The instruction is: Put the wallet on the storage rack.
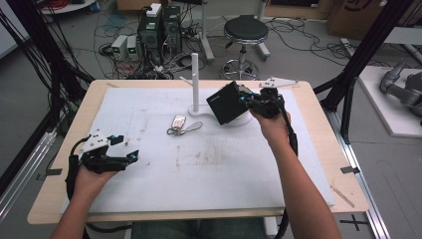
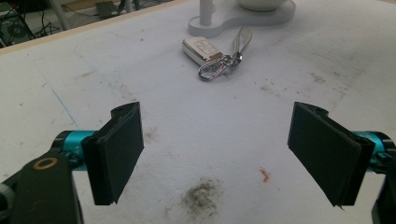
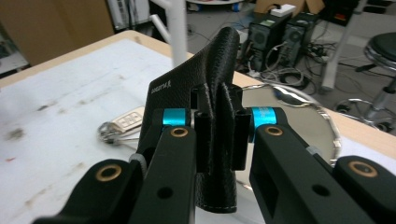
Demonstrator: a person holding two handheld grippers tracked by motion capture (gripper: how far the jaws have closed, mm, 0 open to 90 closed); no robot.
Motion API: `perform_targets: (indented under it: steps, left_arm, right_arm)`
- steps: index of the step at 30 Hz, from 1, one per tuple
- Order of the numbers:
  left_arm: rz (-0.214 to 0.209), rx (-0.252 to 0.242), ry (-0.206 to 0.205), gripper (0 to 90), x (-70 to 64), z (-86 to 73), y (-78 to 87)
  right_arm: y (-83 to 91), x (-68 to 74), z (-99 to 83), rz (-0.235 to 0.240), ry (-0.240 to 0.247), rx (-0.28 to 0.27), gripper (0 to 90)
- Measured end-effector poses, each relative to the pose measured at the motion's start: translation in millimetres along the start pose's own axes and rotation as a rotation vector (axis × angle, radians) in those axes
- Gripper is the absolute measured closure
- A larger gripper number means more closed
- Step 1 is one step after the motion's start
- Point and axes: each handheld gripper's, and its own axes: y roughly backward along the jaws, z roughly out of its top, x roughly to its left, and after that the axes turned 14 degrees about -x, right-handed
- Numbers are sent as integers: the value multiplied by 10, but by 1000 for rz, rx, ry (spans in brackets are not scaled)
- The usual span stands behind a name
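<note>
The right gripper (image 3: 219,135) is closed on a black leather wallet (image 1: 226,102), with both jaws pressing a fold of the leather between them, so the wallet stands up from the jaws in the right gripper view. In the high view this gripper (image 1: 249,99) is at the far right part of the table, and the wallet hangs in the air, tilted, above a round white dish (image 1: 245,119) that belongs to a white stand (image 1: 195,82) with an upright pole. In the right gripper view the dish (image 3: 299,116) looks shiny behind the wallet (image 3: 205,88). The left gripper (image 1: 130,155) is at the near left side, low over the white mat (image 1: 149,179), and its jaws are spread wide with nothing between them; the left gripper view shows the two black pads far from each other over the dirty mat (image 2: 210,140). A car key (image 1: 178,122) with a metal ring lies on the mat between the two grippers, just near and left of the stand's base and well apart from the left gripper. In the left gripper view the key (image 2: 201,50) lies ahead of the open jaws. Behind the table, on the floor, there is a black stool (image 1: 245,31) and computer cases (image 1: 159,27) with many cables.
</note>
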Motion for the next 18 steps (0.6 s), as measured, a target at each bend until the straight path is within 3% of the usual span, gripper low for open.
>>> perform_targets:
  steps: [10, 18]
  left_arm:
    - [6, 0, -2, 183, 4, -3, 14]
    - [5, 2, 0, 183, 12, -12, 16]
  right_arm:
    - [-88, -206, 149, -61, 47, 11, 851]
    - [-185, -300, 162, -106, 71, 5, 850]
